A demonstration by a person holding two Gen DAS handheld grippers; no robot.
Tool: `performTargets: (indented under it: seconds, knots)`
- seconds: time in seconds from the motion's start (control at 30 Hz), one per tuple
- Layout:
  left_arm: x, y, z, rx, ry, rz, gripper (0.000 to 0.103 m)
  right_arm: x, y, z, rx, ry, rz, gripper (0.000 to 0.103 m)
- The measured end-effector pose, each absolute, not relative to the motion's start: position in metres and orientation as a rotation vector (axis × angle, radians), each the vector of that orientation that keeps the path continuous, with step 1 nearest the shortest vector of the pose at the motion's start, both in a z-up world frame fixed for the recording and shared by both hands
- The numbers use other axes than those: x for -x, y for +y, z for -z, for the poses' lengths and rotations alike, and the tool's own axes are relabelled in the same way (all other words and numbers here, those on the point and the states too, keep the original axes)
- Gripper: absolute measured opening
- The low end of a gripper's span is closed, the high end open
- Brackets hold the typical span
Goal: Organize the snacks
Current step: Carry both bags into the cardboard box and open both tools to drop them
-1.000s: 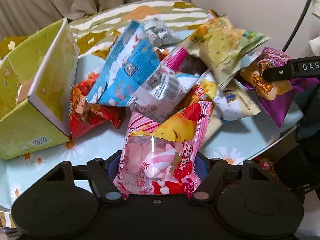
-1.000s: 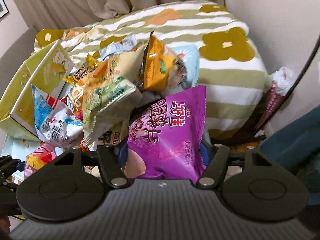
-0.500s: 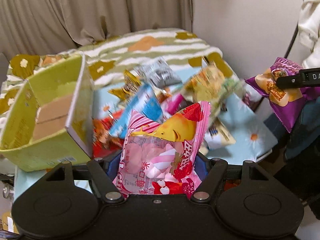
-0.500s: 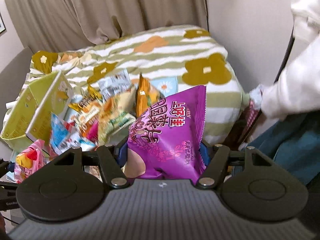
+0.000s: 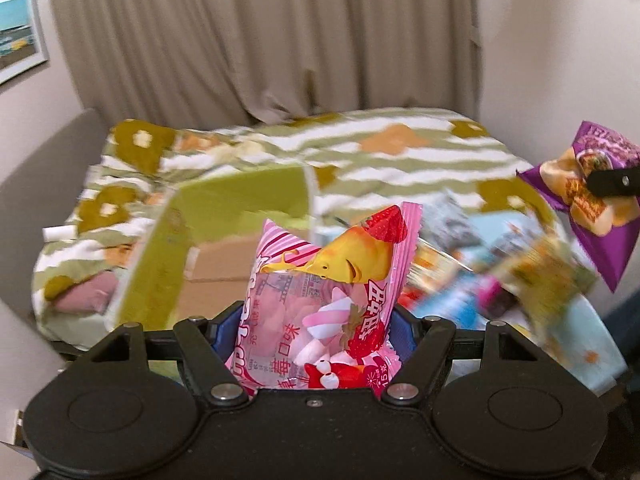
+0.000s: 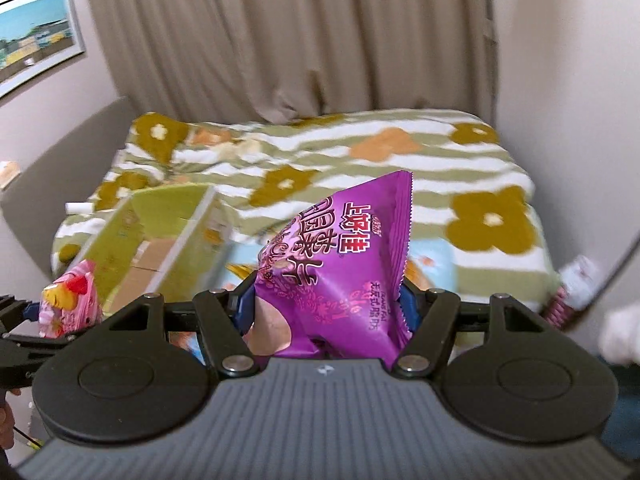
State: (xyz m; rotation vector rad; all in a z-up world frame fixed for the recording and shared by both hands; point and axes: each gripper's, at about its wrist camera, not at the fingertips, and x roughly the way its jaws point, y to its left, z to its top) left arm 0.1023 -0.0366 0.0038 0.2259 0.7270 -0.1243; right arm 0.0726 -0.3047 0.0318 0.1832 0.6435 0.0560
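Note:
My left gripper (image 5: 316, 320) is shut on a pink strawberry marshmallow bag (image 5: 332, 292) and holds it up in the air. My right gripper (image 6: 328, 312) is shut on a purple chip bag (image 6: 344, 268), also held high. The purple bag also shows at the right of the left wrist view (image 5: 596, 196). The pink bag shows at the left of the right wrist view (image 6: 72, 300). An open yellow-green box (image 5: 224, 248) lies below and ahead of the left gripper. A blurred pile of snack bags (image 5: 500, 272) lies to its right.
A green striped blanket with flowers (image 6: 360, 152) covers a bed behind the table. Beige curtains (image 5: 260, 40) hang at the back. A framed picture (image 6: 36, 36) is on the left wall. The light blue tablecloth (image 5: 592, 340) shows at right.
Both grippers have risen with their bags, and the views have tilted up. The box and the snack pile now sit lower and farther off. Curtains and wall fill more of each view.

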Motion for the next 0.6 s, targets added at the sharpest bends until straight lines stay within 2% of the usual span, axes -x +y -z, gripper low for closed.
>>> performTargets:
  seconds: [0.3,0.6]
  knots:
    - [-0.175,0.04,-0.023,-0.268,0.693,0.051,0.077,-0.165,-0.193,-0.039,-0.221,0.641,-0.182,0.081]
    - [-0.28,0.088,0.009,-0.276,0.764,0.084,0.077,-0.261,-0.103,-0.016,-0.239,0.705,-0.149,0.081]
